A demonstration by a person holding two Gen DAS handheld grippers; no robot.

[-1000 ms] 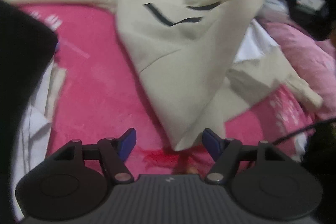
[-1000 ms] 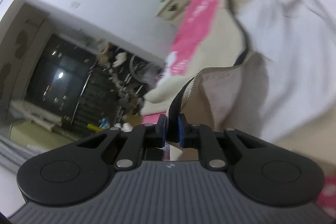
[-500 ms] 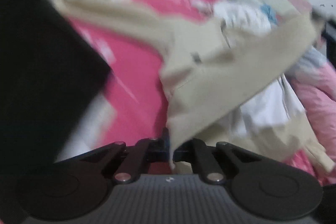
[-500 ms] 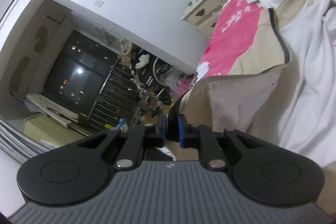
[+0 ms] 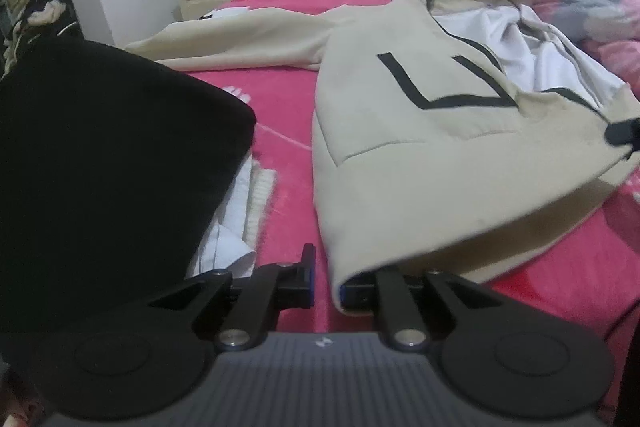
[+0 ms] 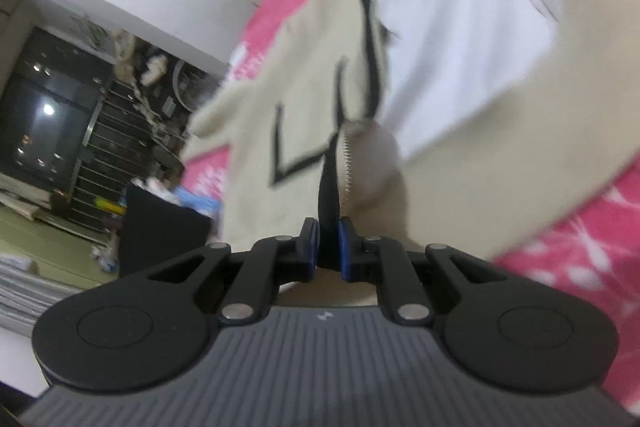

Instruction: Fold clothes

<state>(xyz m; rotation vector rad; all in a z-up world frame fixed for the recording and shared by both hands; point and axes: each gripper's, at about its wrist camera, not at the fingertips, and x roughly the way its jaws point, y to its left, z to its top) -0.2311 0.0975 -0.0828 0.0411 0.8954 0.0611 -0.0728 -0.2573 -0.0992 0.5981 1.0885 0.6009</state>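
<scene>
Left gripper [image 5: 325, 283] let go since half a second ago, jaws now parted beside the jacket [image 5: 420, 147] hem; right gripper [image 6: 328, 251] clamps its zipper edge.

My left gripper [image 5: 325, 283] is matte black: blue pads on its fingers [image 5: 307, 273], silver pivot screws, round discs at four and eight o'clock, a ribbed grey body at six. My right gripper [image 6: 328, 253] looks identical.
</scene>
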